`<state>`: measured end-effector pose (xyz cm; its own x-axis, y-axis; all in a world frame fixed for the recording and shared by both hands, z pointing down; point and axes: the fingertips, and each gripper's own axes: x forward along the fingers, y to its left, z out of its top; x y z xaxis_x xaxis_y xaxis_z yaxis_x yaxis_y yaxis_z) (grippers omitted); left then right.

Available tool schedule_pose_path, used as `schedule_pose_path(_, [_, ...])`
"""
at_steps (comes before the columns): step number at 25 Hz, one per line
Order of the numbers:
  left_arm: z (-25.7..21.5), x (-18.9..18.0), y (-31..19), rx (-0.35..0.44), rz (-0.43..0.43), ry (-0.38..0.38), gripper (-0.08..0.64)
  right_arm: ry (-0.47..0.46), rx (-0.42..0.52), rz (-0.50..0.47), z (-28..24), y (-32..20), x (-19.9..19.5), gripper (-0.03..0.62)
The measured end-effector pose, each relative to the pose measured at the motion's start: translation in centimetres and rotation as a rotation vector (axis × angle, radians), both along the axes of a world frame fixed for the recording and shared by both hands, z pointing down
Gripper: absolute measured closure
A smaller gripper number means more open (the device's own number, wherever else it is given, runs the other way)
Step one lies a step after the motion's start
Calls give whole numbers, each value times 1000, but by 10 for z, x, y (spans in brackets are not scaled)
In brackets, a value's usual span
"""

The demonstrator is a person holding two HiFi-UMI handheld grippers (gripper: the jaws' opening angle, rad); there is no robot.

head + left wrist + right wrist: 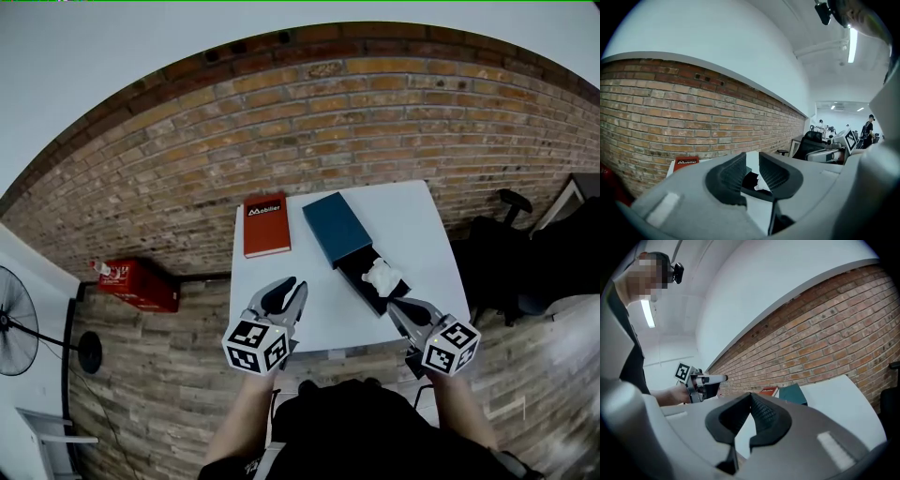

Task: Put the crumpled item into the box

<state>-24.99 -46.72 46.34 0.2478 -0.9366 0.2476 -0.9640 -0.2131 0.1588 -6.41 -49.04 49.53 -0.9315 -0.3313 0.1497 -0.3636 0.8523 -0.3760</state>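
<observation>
Two grey hand-held grippers: left hand-held gripper (296,284) with ribbed jaws slightly apart, empty; right hand-held gripper (394,306) with jaws together. One crumpled white paper wad (382,275) lies inside one open black rectangular box (355,270) on the white desk (319,319).

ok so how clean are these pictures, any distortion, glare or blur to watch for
Head view: strong fisheye bows the brick wall into an arch; the white table is evenly lit, without glare. Left gripper view: the ceiling strip light blows out, and the corners go black. Right gripper view: same dark corners, a mosaic patch upper left, the wall's bricks sharp.
</observation>
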Motion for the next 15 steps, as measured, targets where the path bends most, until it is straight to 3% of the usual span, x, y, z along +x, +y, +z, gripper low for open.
schedule_pose_path(5, [-6, -28, 15, 6, -36, 4, 480, -6, 11, -12, -2, 6, -27, 592])
schedule_pose_path(15, [-8, -59, 25, 46, -91, 20, 514, 13, 183, -26, -32, 13, -49, 594])
